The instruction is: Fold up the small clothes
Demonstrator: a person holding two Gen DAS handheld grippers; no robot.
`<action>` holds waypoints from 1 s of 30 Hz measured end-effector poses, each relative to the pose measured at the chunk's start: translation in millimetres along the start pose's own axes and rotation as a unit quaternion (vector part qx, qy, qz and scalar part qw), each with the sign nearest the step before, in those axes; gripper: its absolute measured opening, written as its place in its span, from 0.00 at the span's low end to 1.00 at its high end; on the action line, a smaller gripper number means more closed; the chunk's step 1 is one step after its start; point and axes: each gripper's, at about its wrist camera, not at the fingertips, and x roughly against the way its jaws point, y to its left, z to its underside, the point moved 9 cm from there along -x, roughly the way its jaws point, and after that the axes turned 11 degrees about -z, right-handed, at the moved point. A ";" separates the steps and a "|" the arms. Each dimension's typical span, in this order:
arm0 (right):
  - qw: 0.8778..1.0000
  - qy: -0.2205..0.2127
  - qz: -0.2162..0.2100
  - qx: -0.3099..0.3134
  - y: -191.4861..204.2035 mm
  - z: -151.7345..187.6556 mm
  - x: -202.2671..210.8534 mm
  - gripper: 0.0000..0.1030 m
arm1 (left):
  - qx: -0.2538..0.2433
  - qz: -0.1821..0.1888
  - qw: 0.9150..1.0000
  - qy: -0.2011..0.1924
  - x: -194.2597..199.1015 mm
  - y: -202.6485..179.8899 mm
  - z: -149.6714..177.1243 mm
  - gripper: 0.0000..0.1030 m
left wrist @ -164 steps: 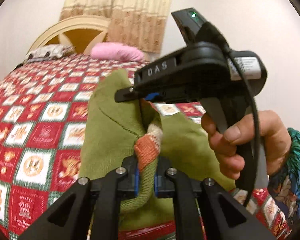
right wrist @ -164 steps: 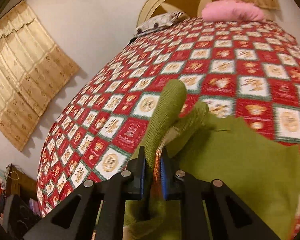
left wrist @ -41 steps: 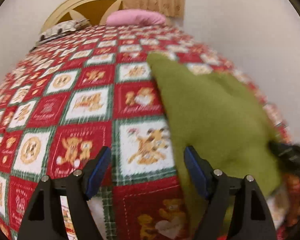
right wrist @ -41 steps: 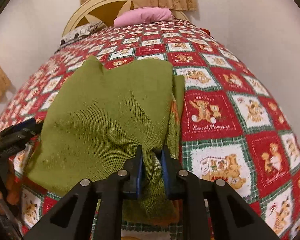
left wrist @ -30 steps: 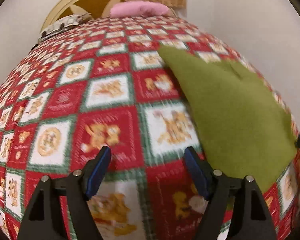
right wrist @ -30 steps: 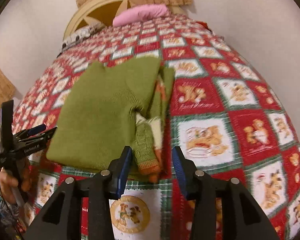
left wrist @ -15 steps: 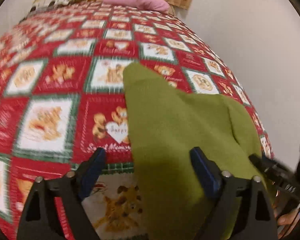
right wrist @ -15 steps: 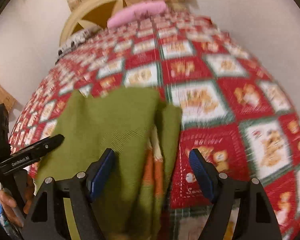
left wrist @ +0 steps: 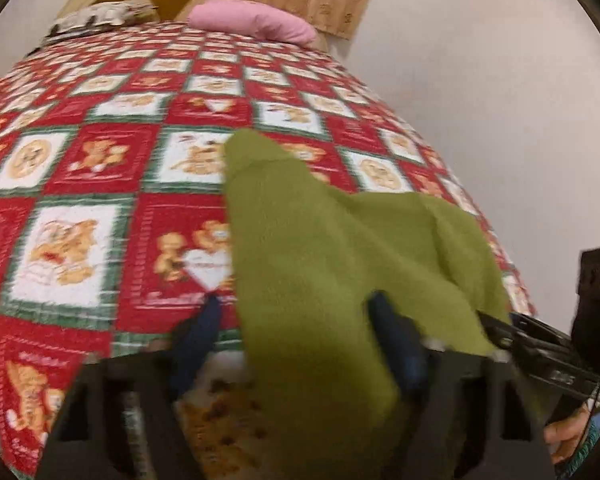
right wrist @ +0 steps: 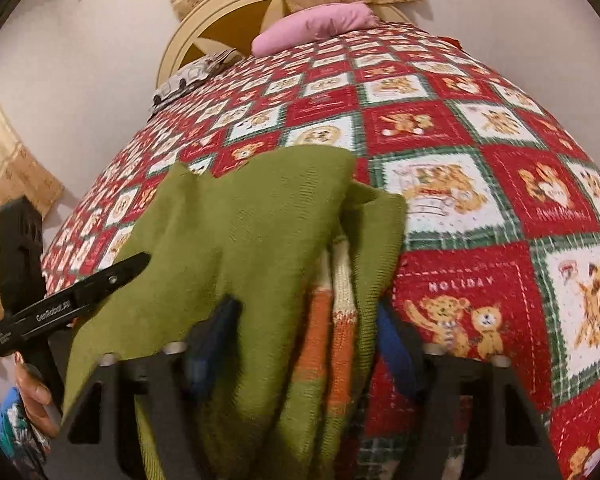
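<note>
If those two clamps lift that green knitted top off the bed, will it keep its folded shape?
Probably not: the green knitted top looks soft, already drooping in ridges over the bedspread. Its loose striped cuff would likely dangle. It seems light.

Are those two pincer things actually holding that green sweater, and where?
Not yet. Both tools are closing around the green sweater: the left tool at its near edge, the right tool over the striped orange cuff.

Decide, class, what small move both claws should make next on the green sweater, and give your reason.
Probably finish closing. The left claw and right claw are both closing, each with the near hem of the green sweater between its blue pads, which do not visibly press it yet. The sweater lies on the quilt; once gripped, the hem could be carried away from the cameras.
</note>
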 end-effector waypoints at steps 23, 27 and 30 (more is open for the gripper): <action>0.986 -0.127 0.090 0.067 142.7 14.8 122.1 0.28 | -0.051 -0.060 0.994 -0.078 111.8 -7.2 -3.5 0.27; 0.984 -0.147 0.080 0.063 165.9 26.9 142.1 0.28 | -0.054 -0.056 0.994 -0.082 129.5 -6.9 5.7 0.26; 0.983 -0.158 0.077 0.055 178.2 38.5 155.8 0.28 | -0.047 -0.047 0.994 -0.083 142.6 -5.0 11.4 0.25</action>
